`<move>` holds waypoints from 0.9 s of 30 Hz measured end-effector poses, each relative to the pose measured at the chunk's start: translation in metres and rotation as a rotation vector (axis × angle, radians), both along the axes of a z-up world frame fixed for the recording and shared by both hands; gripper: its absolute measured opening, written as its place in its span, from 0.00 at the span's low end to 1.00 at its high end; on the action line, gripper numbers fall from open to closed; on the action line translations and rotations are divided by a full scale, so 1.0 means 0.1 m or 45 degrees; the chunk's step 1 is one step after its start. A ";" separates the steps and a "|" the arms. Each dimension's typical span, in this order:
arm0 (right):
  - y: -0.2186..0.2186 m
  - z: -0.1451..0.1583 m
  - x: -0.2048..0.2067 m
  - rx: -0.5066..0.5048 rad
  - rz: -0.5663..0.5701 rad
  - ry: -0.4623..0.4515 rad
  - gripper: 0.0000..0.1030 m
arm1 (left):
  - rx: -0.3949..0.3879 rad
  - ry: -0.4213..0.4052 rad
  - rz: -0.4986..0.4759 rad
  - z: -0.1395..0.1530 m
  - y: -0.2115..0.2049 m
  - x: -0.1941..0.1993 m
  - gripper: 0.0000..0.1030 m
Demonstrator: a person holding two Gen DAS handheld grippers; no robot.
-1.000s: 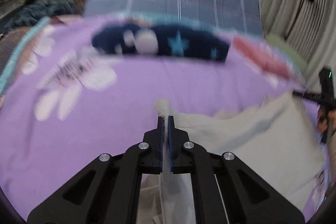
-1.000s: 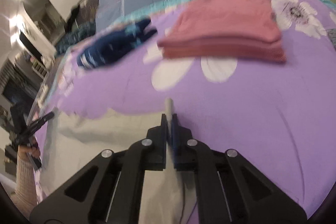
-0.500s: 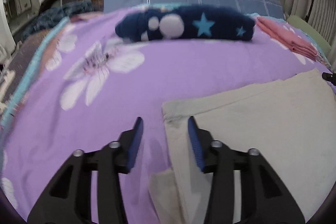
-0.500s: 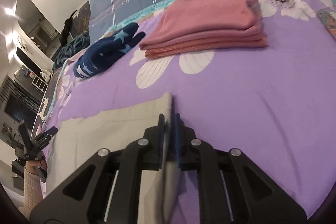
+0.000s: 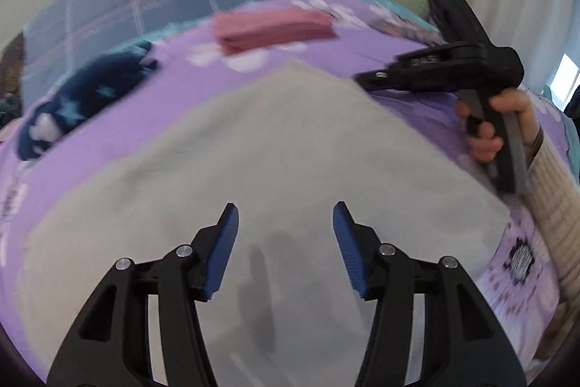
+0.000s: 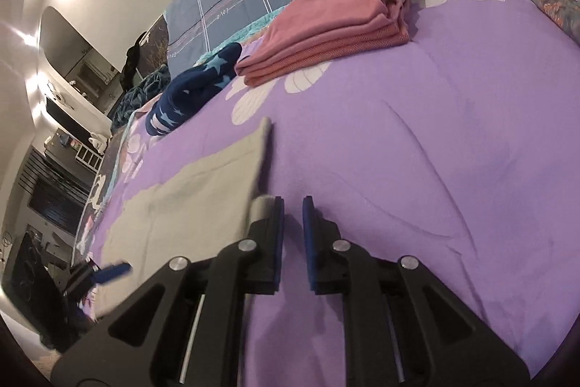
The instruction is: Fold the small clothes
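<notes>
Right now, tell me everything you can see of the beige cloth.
The beige cloth is a plain, soft-looking, pale grey-beige fabric, spread flat on the purple bedspread with only faint wrinkles. Its far corner points toward the pink stack, with the navy garment further to one side. The left tool hangs open above it, holding nothing. The right tool sits at its edge, one finger against the cloth, the narrow gap between its pads empty.

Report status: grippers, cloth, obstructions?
Left gripper jaws just opening, empty, over beige cloth. Right gripper slightly open, empty, at cloth's edge. Cloth flat on bedspread. Beyond it: pink stack, navy garment, clear.
</notes>
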State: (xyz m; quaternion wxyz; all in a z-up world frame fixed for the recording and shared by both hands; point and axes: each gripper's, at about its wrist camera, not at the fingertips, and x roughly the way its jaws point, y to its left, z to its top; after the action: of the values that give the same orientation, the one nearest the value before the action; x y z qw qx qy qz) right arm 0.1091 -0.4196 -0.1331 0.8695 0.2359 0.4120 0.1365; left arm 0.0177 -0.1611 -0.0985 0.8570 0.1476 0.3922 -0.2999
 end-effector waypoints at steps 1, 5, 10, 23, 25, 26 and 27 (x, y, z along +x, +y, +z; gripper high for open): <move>0.01 -0.03 -0.01 -0.018 0.002 -0.004 0.09 | 0.021 -0.013 0.003 -0.04 -0.09 0.00 0.53; 0.01 -0.02 -0.06 -0.022 0.038 -0.019 0.09 | 0.038 0.020 0.048 -0.15 -0.20 0.12 0.53; 0.01 -0.03 -0.09 0.009 0.078 -0.030 0.09 | 0.119 -0.010 0.050 -0.26 -0.27 0.15 0.65; -0.03 -0.02 -0.15 0.076 0.099 -0.037 0.11 | -0.049 0.127 0.222 -0.20 -0.15 0.26 0.41; -0.06 0.00 -0.17 0.098 0.105 -0.043 0.12 | -0.190 0.203 0.147 -0.01 -0.25 0.17 0.16; -0.07 0.01 -0.17 0.105 0.108 -0.045 0.12 | -0.194 0.221 0.084 0.03 -0.35 0.11 0.15; -0.07 0.01 -0.17 0.110 0.108 -0.045 0.12 | -0.182 0.254 -0.022 0.08 -0.54 -0.01 0.16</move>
State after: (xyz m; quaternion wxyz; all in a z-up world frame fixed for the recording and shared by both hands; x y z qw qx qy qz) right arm 0.0920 -0.4262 -0.1321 0.8590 0.2529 0.4001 0.1950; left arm 0.0169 -0.2151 -0.0906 0.8194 0.0590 0.4519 -0.3476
